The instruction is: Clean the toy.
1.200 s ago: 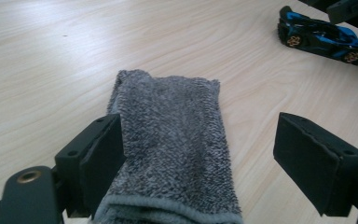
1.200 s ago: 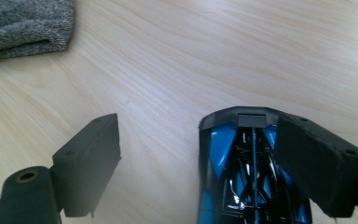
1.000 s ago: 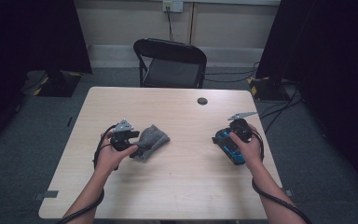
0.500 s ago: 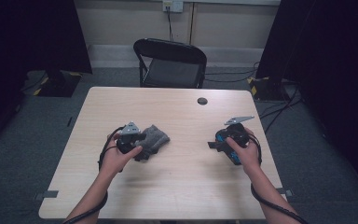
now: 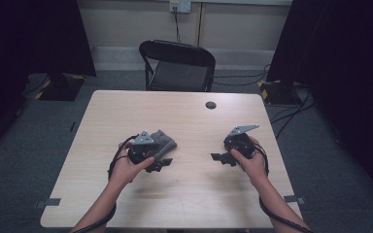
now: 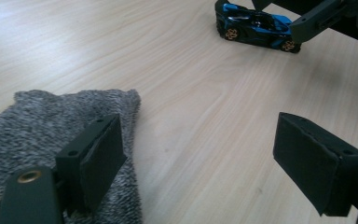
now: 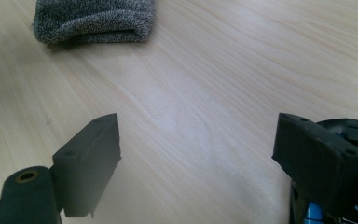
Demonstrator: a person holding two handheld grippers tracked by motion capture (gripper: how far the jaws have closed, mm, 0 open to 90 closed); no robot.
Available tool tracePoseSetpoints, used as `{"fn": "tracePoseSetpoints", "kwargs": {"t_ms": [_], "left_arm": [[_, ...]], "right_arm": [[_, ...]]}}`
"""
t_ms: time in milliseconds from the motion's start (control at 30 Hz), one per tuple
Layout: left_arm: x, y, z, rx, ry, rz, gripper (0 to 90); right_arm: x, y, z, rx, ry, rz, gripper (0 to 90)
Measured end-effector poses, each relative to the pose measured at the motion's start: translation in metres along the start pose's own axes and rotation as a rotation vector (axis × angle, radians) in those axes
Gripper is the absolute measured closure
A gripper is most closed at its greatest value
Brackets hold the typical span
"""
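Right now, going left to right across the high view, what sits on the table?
Left tongs → grey sock → small black disc → right tongs

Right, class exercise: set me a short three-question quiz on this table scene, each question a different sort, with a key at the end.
1. True or false: the left gripper is shut on the grey sock.
2. Which thing lies by the right gripper? A) a mug B) a blue toy car C) a spoon
3. Fill in: beyond the table stands a black folding ____.

Key: 1 false, both jaws stand wide apart, one over the sock; 2 B; 3 chair.
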State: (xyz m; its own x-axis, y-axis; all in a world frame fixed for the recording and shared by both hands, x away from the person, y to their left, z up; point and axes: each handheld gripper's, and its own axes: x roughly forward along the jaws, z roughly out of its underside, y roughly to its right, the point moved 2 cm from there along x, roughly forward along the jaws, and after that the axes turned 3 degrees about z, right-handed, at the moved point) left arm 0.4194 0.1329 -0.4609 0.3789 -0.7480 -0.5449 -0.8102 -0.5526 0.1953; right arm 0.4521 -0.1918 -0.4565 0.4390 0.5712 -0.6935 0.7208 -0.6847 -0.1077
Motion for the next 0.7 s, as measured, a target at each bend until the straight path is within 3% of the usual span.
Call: {"fn": "tracePoseSetpoints", "kwargs": {"t_ms": [700], "left_arm": [[0.019, 0.022, 0.008, 0.04, -0.037, 0.071, 16.4]], "right_arm": [[0.012, -0.027, 0.013, -0.048, -0.018, -0.053, 14.4]]}}
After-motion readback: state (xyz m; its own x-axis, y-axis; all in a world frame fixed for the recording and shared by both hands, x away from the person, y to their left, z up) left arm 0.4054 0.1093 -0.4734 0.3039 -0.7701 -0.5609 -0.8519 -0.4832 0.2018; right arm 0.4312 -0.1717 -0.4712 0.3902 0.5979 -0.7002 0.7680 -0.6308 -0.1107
